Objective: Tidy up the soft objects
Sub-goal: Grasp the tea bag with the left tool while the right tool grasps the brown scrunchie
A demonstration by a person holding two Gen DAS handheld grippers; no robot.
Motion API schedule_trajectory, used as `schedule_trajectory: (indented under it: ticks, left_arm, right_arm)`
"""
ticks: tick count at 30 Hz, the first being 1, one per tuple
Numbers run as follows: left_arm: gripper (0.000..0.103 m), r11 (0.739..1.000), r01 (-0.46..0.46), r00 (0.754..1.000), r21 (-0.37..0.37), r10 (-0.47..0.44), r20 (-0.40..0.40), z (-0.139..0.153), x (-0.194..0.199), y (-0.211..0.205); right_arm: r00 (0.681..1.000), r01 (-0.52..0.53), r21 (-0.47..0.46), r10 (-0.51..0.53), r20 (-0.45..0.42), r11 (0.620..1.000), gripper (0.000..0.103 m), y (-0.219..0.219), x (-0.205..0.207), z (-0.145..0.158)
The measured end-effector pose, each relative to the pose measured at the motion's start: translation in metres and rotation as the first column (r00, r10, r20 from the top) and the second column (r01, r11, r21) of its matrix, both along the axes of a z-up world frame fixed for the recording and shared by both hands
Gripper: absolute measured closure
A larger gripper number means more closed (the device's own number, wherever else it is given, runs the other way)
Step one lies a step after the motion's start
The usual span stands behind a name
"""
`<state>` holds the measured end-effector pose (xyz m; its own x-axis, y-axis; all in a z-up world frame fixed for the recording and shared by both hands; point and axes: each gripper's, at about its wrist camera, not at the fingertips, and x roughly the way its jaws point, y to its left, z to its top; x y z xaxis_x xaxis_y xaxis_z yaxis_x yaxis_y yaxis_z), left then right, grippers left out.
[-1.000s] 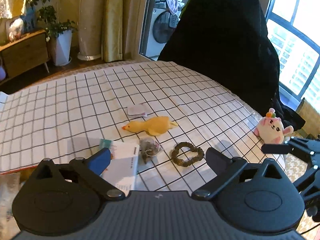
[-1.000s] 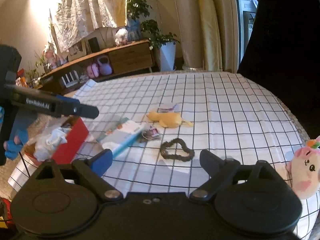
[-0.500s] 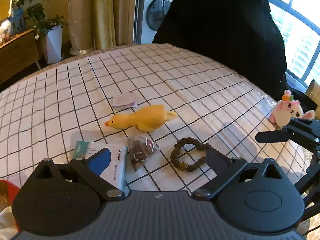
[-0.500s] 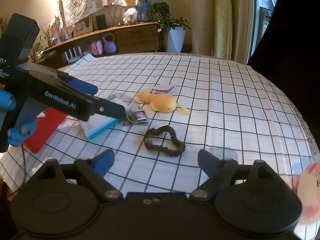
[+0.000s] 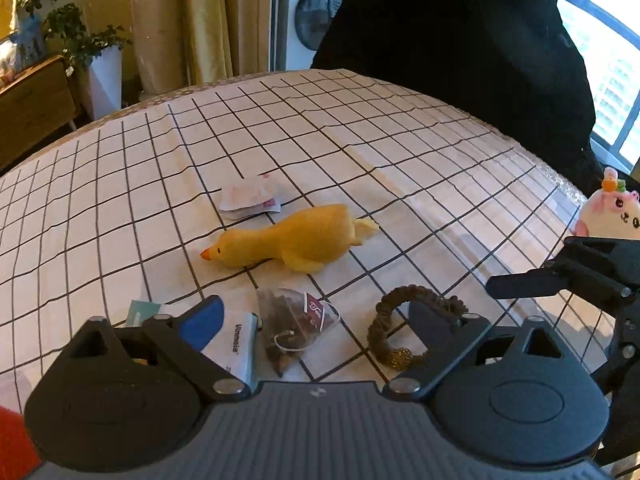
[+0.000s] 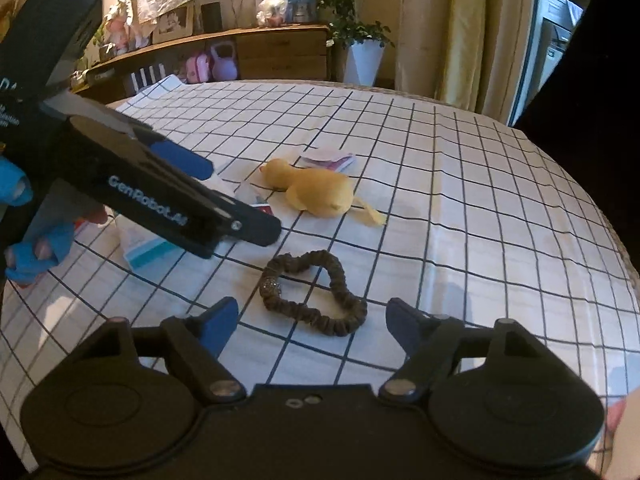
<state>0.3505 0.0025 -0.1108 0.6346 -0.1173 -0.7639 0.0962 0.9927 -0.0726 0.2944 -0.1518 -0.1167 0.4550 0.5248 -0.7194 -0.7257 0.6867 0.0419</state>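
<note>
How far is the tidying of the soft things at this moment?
Nothing looks done yet: the duck, scrunchie and plush all lie on the table. In hand: nothing; the right gripper is closing towards the scrunchie, the left gripper is open. All sorting remains.

Warm low sunlight from the window (image 5: 608, 76), soft shadows on the checked tablecloth (image 5: 360, 152), strong fisheye bending at edges.

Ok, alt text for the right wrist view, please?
The right gripper, closing with nothing yet between its pads, sits just short of a brown scrunchie on a checked tablecloth. Beyond lies a yellow duck; the left gripper reaches in from the left.
</note>
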Motion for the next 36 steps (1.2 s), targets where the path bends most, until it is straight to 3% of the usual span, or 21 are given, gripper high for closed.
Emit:
schedule_trajectory:
  ticks: [3,8,10,13,21,25,32,36]
  left_arm:
    - [0.01,1.0,0.004,1.0,0.013,-0.004,-0.009,-0.007,0.004,-0.002]
    - [0.029,0.999,0.016,1.0,0.029,-0.016,0.01,-0.011,0.009,-0.002]
    - [0.041,0.999,0.024,1.0,0.028,-0.024,0.004,-0.012,0.012,-0.002]
    - [0.045,0.999,0.032,0.999,0.028,-0.032,-0.002,-0.016,0.013,-0.003]
    - [0.069,0.999,0.026,1.0,0.026,-0.026,-0.004,-0.017,0.012,-0.001]
    - [0.082,1.0,0.012,1.0,0.016,-0.012,-0.006,-0.016,0.012,0.002]
    - [0.09,1.0,-0.016,0.999,-0.024,0.016,-0.028,-0.012,0.011,0.007]
    - [0.09,0.999,-0.032,0.999,-0.024,0.031,-0.032,-0.005,0.004,0.007]
  right_arm:
    - [1.0,-0.004,-0.013,0.004,-0.001,1.0,0.024,0.005,0.004,-0.007]
    - [1.0,-0.013,-0.028,0.012,-0.017,1.0,0.035,0.013,0.011,-0.015]
    - [1.0,-0.009,-0.033,0.009,-0.01,0.999,0.035,0.015,0.013,-0.017]
    - [1.0,-0.013,-0.035,0.013,-0.008,0.999,0.035,0.017,0.014,-0.019]
    - [1.0,-0.007,-0.046,0.008,0.005,0.999,0.041,0.02,0.014,-0.022]
    - [1.0,-0.008,-0.053,0.009,0.015,0.999,0.055,0.022,0.011,-0.02]
    - [0.999,0.01,-0.086,-0.005,0.05,0.996,0.092,0.021,0.002,-0.017]
    - [0.997,0.042,-0.067,-0.038,0.06,0.997,0.095,0.015,-0.004,-0.012]
